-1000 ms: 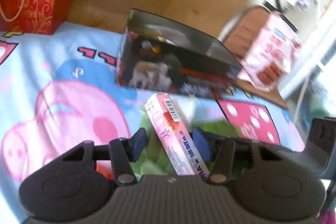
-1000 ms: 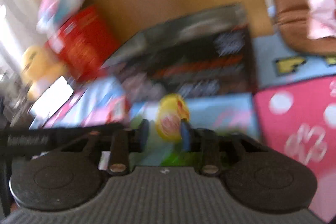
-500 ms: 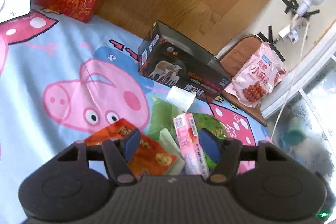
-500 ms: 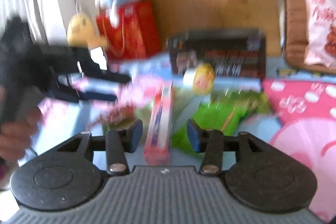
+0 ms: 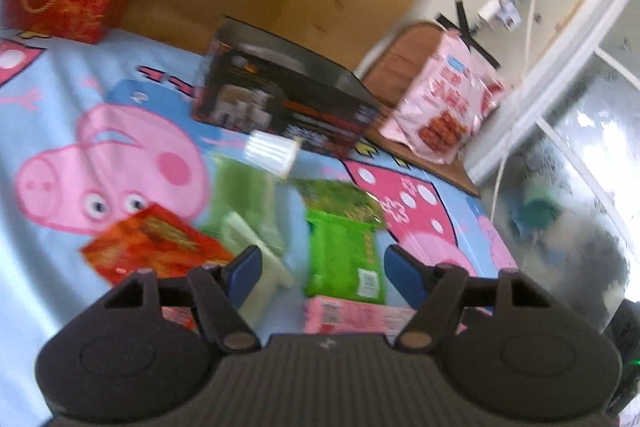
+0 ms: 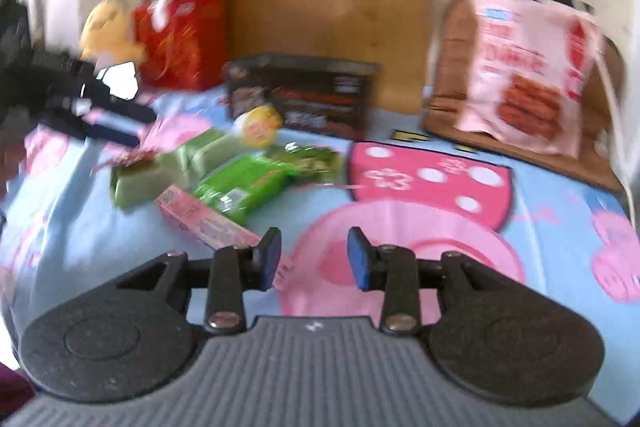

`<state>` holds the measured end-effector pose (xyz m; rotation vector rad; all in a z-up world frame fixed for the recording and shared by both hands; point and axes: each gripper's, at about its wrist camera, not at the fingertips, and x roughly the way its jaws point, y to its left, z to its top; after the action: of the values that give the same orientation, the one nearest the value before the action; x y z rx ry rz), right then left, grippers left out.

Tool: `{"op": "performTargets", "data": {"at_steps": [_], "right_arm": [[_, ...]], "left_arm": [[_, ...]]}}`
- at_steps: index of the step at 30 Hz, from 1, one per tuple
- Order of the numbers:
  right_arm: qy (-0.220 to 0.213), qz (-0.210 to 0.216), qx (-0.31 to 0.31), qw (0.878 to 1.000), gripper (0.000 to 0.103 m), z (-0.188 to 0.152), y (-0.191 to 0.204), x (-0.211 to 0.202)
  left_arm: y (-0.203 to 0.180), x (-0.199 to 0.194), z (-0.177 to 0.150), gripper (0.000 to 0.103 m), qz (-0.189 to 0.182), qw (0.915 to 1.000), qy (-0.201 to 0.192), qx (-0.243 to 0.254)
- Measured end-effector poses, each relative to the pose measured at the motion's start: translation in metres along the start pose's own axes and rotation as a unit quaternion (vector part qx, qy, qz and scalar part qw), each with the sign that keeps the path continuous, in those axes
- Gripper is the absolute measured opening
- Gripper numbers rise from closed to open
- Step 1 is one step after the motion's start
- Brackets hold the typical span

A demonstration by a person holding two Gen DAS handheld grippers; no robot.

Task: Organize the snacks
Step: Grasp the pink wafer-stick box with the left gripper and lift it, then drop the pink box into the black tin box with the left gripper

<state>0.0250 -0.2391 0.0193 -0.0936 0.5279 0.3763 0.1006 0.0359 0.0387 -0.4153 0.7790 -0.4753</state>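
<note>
Since the earlier frames both grippers have let go: the pink box (image 5: 352,311), formerly between the left gripper's (image 5: 322,269) pads, now lies flat on the cartoon blanket (image 5: 60,99) just under them. The yellow round snack (image 6: 258,125), formerly in the right gripper (image 6: 314,259), sits far off by the dark box (image 6: 300,95). Both sets of jaws have just been opening; nothing between either.

Left to right in the right wrist view: olive packets (image 6: 160,171), pink box, bright green packet (image 6: 244,183), then bare blanket.

Next pick probably wants a square approach on a packet's short sides. Open room lies right and near; the pile crowds the left.
</note>
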Motion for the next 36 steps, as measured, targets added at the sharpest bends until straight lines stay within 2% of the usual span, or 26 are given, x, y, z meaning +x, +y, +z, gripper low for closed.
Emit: {"op": "performTargets", "data": {"at_steps": [3,8,13,16,17,18,19,20,23,30,36], "right_arm": [[-0.006,0.004,0.020,1.000,0.043,-0.009,-0.004,-0.006],[0.006,0.026,0.009,1.000,0.052,-0.022,0.011,-0.001],[0.009,0.040,0.015,0.999,0.052,-0.022,0.021,0.005],[-0.001,0.036,0.012,0.999,0.052,-0.021,0.027,0.008],[-0.002,0.035,0.012,0.999,0.052,-0.020,0.028,0.010],[0.002,0.035,0.014,0.999,0.051,-0.020,0.030,0.014],[0.013,0.040,0.021,0.999,0.047,-0.020,0.031,0.020],[0.027,0.050,0.031,0.998,0.039,-0.020,0.032,0.027],[0.021,0.022,0.007,1.000,0.030,-0.017,0.045,0.029],[-0.014,0.019,0.006,1.000,0.030,-0.003,0.045,0.023],[-0.061,0.014,-0.002,0.998,0.030,0.039,0.033,0.042]], "left_arm": [[-0.015,0.008,-0.008,0.069,-0.002,0.9996,0.015,0.024],[-0.032,0.011,-0.022,0.070,0.044,0.9955,0.016,0.083],[-0.036,0.018,-0.030,0.070,0.048,0.9932,0.030,0.102],[-0.032,0.030,-0.033,0.070,0.048,0.9932,0.046,0.095],[-0.029,0.035,-0.034,0.067,0.044,0.9938,0.055,0.086],[-0.029,0.035,-0.036,0.063,0.041,0.9943,0.048,0.086],[-0.031,0.036,-0.037,0.060,0.033,0.9938,0.058,0.089],[-0.035,0.035,-0.038,0.060,0.041,0.9929,0.056,0.096],[-0.035,0.029,-0.037,0.058,0.041,0.9934,0.054,0.093],[-0.042,0.015,-0.005,0.058,0.033,0.9950,0.012,0.093],[-0.045,0.024,0.055,0.058,0.046,0.9932,-0.038,0.100]]}}
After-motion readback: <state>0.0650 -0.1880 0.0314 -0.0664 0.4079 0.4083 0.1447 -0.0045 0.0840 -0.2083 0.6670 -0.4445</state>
